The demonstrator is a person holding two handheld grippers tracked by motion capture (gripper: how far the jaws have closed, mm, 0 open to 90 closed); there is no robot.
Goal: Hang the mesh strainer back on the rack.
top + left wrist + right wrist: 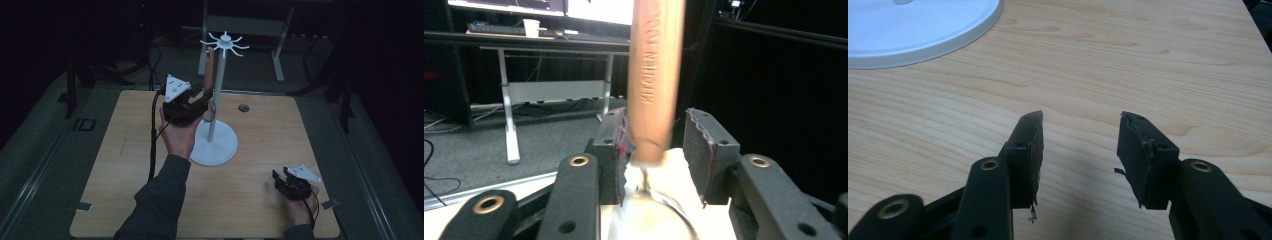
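High view: a wooden tabletop (260, 150) carries a white stand (216, 145) with a round base, an upright pole and a spoked ring of hooks at the top.
Utensil: a wooden-handled utensil (209, 70) hangs upright from one hook, just beside the pole; its metal end is by the left tool.
Left tool: the left tool (202, 102) is raised off the tabletop at the utensil's lower end, held in the person's left hand (177, 135), a grey three-cornered plate on top.
Left tool state: in the left gripper view the jaws stand part open on either side of the handle (655, 80); the left pad (616, 150) seems to touch it, a gap shows at the right pad, so no firm hold.
Handle detail: printed letters run along the wood; the image is blurred there.
Right tool: the right tool (276, 178) rests low near the tabletop's front right corner, in the right hand (301, 207), well apart from the stand.
Right tool state: in the right gripper view its jaws are spread wide with nothing between them, bare wood beneath, the stand's white base (918, 27) at upper left.
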